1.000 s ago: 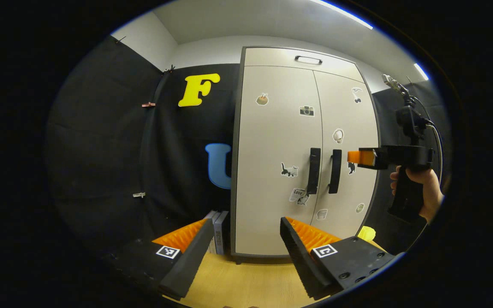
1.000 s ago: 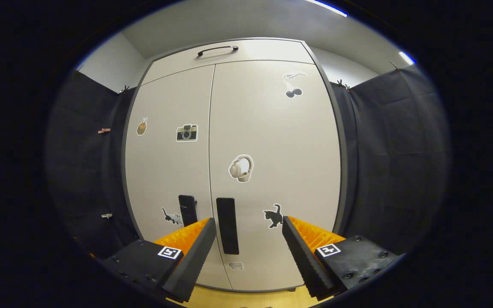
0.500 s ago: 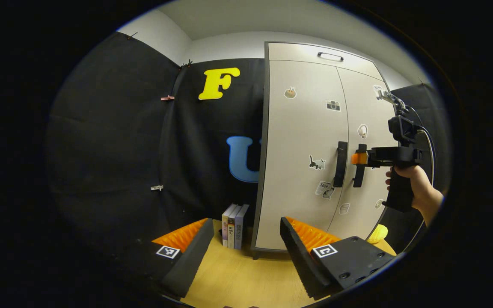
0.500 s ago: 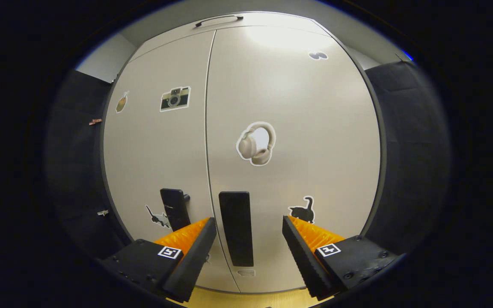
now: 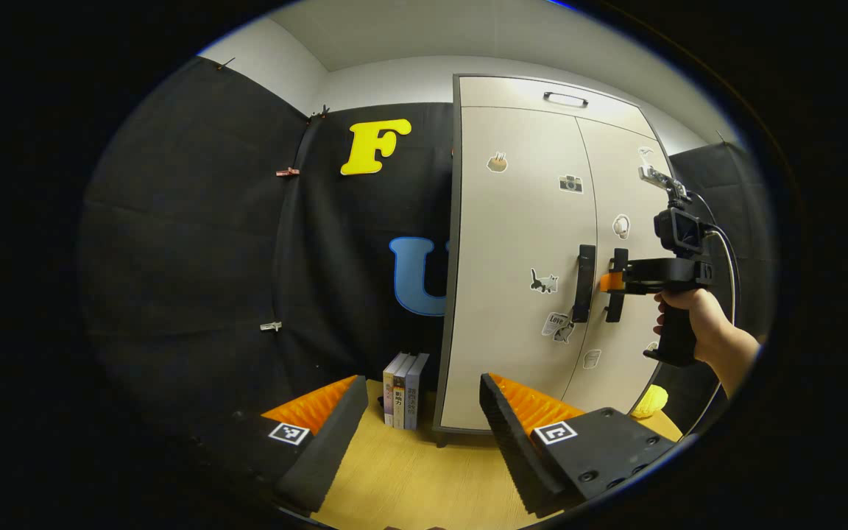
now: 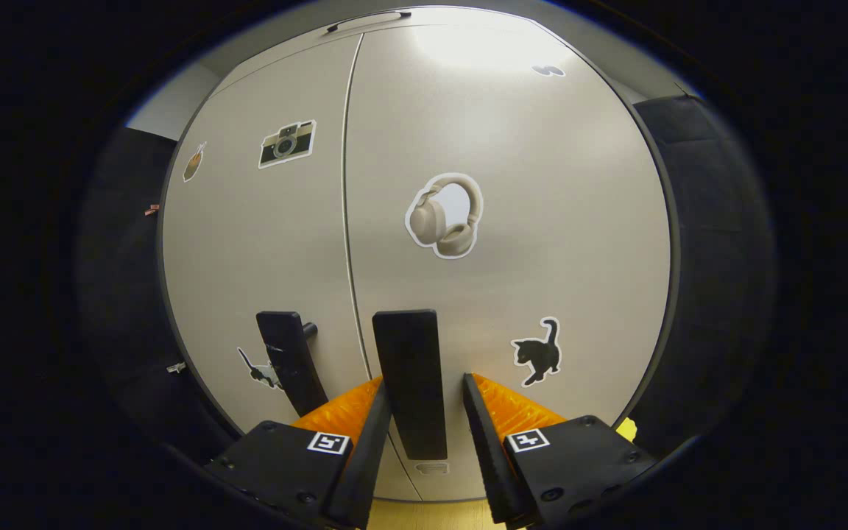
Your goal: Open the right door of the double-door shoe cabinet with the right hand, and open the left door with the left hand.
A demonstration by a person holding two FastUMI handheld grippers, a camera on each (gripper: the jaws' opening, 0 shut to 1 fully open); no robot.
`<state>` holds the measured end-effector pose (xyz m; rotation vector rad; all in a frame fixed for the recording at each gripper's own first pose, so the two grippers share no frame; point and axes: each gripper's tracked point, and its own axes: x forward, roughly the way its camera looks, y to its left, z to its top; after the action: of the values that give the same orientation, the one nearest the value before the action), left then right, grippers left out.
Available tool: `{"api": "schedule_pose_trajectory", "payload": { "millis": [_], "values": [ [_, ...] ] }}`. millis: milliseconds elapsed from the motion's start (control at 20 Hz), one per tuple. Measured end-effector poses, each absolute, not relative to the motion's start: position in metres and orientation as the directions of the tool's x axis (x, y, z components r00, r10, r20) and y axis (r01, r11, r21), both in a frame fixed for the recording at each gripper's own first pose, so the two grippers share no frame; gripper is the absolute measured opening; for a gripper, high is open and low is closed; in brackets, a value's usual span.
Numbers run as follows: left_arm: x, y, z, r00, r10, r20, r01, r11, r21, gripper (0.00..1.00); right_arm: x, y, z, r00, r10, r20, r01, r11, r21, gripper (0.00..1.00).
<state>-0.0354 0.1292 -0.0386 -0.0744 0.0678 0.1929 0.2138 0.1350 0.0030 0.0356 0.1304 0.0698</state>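
The pale double-door shoe cabinet point(image 5: 520, 221) stands with both doors closed; stickers dot them. In the right gripper view, the dark vertical right door handle point(image 6: 411, 383) sits between the fingers of my right gripper point(image 6: 424, 380). The jaws have narrowed around it, with a small gap still showing on the right side. The left door handle point(image 6: 288, 361) is just to its left. In the left gripper view, my left gripper point(image 5: 420, 381) is open and holds nothing, well back from the cabinet. There a hand point(image 5: 689, 313) holds the right gripper point(image 5: 610, 282) at the right door handle point(image 5: 617, 283), beside the left door handle point(image 5: 582, 283).
Three books point(image 5: 403, 390) stand on the wooden floor point(image 5: 409, 478) against the cabinet's left side. A yellow object point(image 5: 648, 401) lies at the cabinet's right foot. A drawer with a handle point(image 5: 565, 99) tops the cabinet. Black cloth walls point(image 5: 196, 243) enclose the booth.
My right gripper has moved up to the right door handle and its fingers have narrowed around it. The left gripper swung left a second ago, then barely moved.
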Motion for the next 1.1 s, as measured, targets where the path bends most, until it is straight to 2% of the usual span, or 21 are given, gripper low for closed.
{"api": "schedule_pose_trajectory", "payload": {
  "millis": [100, 200, 250, 350, 400, 450, 550, 600, 650, 1100],
  "values": [
    [-0.039, 0.129, -0.040, 0.979, 0.189, -0.076, -0.195, 0.978, -0.073, 0.95, 0.214, 0.137, 0.005, 0.991, 0.055, -0.118, -0.052, 0.998, 0.032, 0.41],
    [-0.045, 0.130, -0.041, 0.977, 0.195, -0.080, -0.201, 0.977, -0.073, 0.95, 0.216, 0.136, 0.003, 0.992, 0.049, -0.115, -0.049, 0.999, 0.005, 0.39],
    [-0.048, 0.132, -0.041, 0.977, 0.200, -0.080, -0.206, 0.976, -0.074, 0.95, 0.215, 0.136, 0.003, 0.992, 0.050, -0.116, -0.049, 0.999, 0.009, 0.35],
    [-0.053, 0.134, -0.041, 0.975, 0.206, -0.081, -0.213, 0.974, -0.080, 0.95, 0.213, 0.136, 0.003, 0.990, 0.065, -0.127, -0.064, 0.998, 0.014, 0.34],
    [-0.056, 0.134, -0.042, 0.975, 0.207, -0.080, -0.213, 0.974, -0.082, 0.95, 0.215, 0.137, 0.001, 0.988, 0.077, -0.135, -0.077, 0.997, 0.005, 0.28],
    [-0.059, 0.135, -0.042, 0.974, 0.210, -0.079, -0.217, 0.973, -0.082, 0.95, 0.215, 0.137, 0.002, 0.986, 0.088, -0.140, -0.089, 0.996, -0.006, 0.27],
    [-0.065, 0.137, -0.042, 0.973, 0.216, -0.080, -0.223, 0.972, -0.079, 0.95, 0.215, 0.138, 0.001, 0.983, 0.108, -0.152, -0.109, 0.994, 0.001, 0.16],
    [-0.067, 0.137, -0.042, 0.973, 0.218, -0.081, -0.224, 0.971, -0.079, 0.95, 0.214, 0.137, 0.000, 0.979, 0.118, -0.163, -0.117, 0.993, 0.016, 0.16],
    [-0.069, 0.137, -0.042, 0.973, 0.216, -0.082, -0.223, 0.972, -0.080, 0.95, 0.212, 0.138, 0.001, 0.979, 0.125, -0.162, -0.121, 0.992, 0.032, 0.11],
    [-0.072, 0.113, -0.030, 0.985, 0.165, -0.054, -0.169, 0.983, -0.078, 0.95, 0.185, 0.131, 0.009, 0.971, 0.176, -0.162, -0.172, 0.984, 0.038, 0.11]
  ]
}}
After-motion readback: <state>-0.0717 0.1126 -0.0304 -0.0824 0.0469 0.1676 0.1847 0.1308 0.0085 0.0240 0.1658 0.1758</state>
